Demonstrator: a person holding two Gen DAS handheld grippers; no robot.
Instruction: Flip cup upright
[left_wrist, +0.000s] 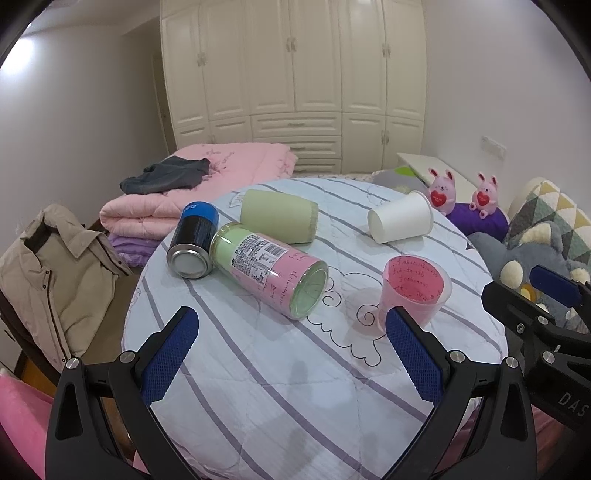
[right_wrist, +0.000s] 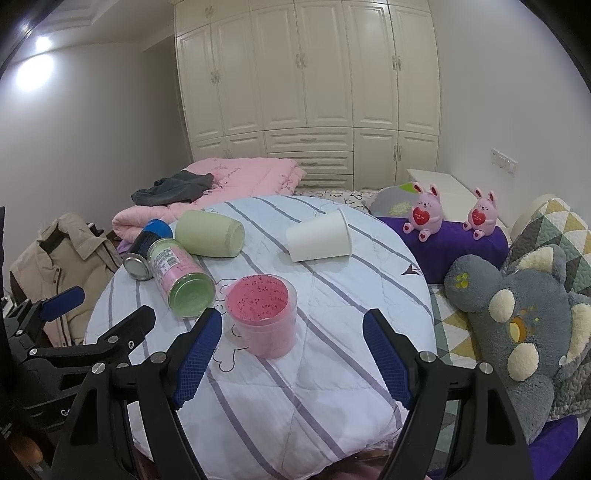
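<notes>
1. Thin white paper cup (right_wrist: 319, 236) lies on its side at one o'clock on the quilted tabletop (right_wrist: 280, 387); light, crushable.
2. I'd pinch its wall gently.
3. My left tongs (left_wrist: 291, 354) and right tongs (right_wrist: 291, 354) gape wide, empty.

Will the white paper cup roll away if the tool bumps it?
Probably: the white paper cup lies on its side on the soft quilt, so it may roll in a curve. It looks light and thin, likely squashing if squeezed hard.
</notes>
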